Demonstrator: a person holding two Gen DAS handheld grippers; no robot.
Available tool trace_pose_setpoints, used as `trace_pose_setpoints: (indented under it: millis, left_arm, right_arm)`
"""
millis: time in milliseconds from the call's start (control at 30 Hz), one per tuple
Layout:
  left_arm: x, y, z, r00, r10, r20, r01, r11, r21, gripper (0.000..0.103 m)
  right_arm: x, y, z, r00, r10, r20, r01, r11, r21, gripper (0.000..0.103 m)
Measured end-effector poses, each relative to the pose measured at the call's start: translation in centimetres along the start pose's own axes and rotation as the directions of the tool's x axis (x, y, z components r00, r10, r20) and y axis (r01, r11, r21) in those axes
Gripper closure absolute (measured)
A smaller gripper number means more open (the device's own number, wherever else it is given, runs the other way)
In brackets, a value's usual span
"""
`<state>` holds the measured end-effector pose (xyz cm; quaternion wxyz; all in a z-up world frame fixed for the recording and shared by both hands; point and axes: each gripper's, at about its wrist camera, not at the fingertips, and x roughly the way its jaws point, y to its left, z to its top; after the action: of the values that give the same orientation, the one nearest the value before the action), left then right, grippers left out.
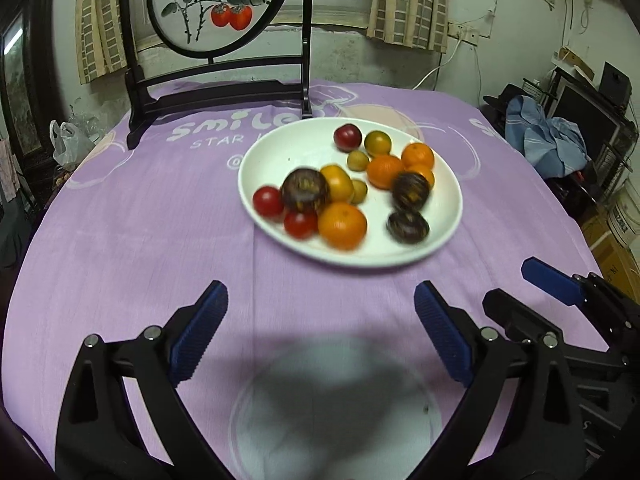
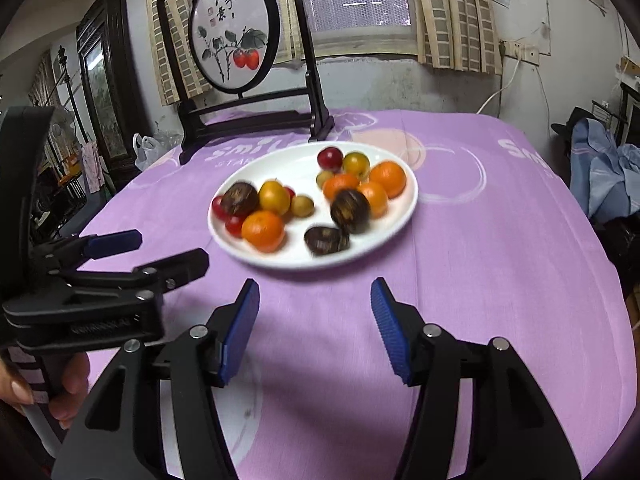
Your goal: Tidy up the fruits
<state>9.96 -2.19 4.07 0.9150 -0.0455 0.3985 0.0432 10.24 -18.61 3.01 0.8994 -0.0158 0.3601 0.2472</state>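
Observation:
A white plate [image 1: 280,148] sits mid-table on the purple cloth and holds several fruits: orange tangerines [image 1: 343,225], red cherry tomatoes [image 1: 268,201], dark purple passion fruits [image 1: 305,191] and small yellow-green fruits [image 1: 358,160]. The plate also shows in the right wrist view [image 2: 280,164] with the same fruits, such as a tangerine [image 2: 264,231] and a passion fruit [image 2: 326,241]. My left gripper [image 1: 320,300] is open and empty, hovering in front of the plate. My right gripper [image 2: 314,296] is open and empty, also short of the plate, to the right of the left one.
A dark wooden stand with a round persimmon painting [image 1: 212,4] stands behind the plate. A faint printed circle [image 1: 336,412] lies on the cloth under the left gripper. A plastic bag [image 1: 68,144] sits at the table's far left edge; blue clothing [image 1: 548,140] lies off to the right.

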Motion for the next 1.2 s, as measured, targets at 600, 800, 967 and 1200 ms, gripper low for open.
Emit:
trace_pose_setpoints:
  millis: [600,800,967,1200]
  left_arm:
    - [-1.1,1.3,-6.2,0.999,0.002,-0.05,-0.003,1.0,-0.008,0.002]
    - [-0.6,1.3,-6.8,0.998,0.024,-0.058,-0.024,1.0,0.005,0.002]
    - [-0.2,1.4,-7.3,0.997,0.028,-0.07,-0.028,1.0,0.004,0.002]
    - [0.8,1.2,-7.8,0.994,0.043,-0.1,-0.04,0.999,0.03,0.002]
  right_arm:
    - [-1.3,1.5,-5.1,0.999,-0.034,-0.032,0.034,0.999,-0.022,0.045]
    - [-1.0,1.0,-5.4,0.999,-0.021,-0.048,0.02,1.0,-0.01,0.045]
    - [-1.0,0.7,-5.8,0.998,-0.002,-0.055,0.002,1.0,0.001,0.045]
    - [-1.0,0.4,-6.1,0.997,-0.009,-0.076,0.009,1.0,0.009,0.045]
